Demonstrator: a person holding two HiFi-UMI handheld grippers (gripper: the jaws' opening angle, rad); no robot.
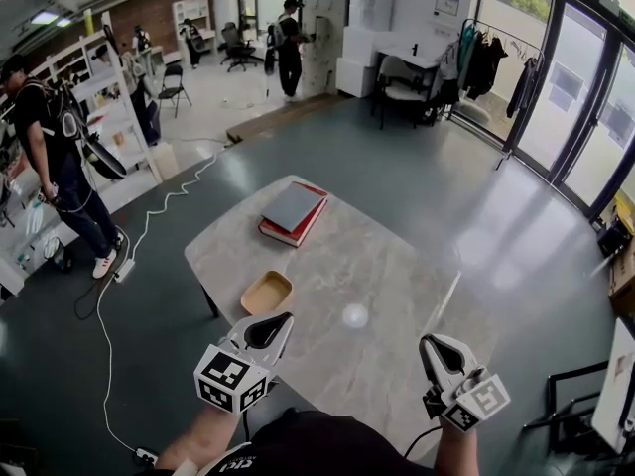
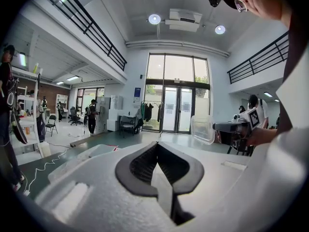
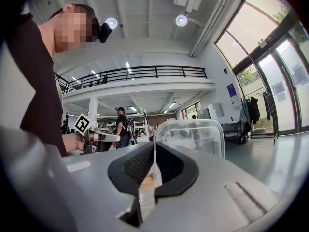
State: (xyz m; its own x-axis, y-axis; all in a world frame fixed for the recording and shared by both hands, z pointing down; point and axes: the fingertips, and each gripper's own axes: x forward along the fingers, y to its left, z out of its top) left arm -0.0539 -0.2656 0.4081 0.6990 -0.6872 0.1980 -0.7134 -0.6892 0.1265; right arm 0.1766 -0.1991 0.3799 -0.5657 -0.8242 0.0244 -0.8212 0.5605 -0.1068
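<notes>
My right gripper [image 1: 429, 340] is held over the near right part of the marble table [image 1: 397, 256]. It is shut on the thin rim of a clear plastic container [image 3: 190, 137], which stands upright just past the jaw tips in the right gripper view. The same container [image 2: 203, 128] shows in the left gripper view, held out from the right gripper [image 2: 231, 127]. In the head view it is only a faint pale edge. My left gripper [image 1: 286, 317] hovers at the near left of the table, jaws shut with nothing between them, nearest to a small wooden tray [image 1: 266, 293].
A stack of books [image 1: 293, 213], grey on red, lies at the table's far side. A person [image 1: 55, 167] stands by shelves at the left, and a white cable [image 1: 149, 226] runs across the floor. A black frame [image 1: 575, 405] stands at the near right.
</notes>
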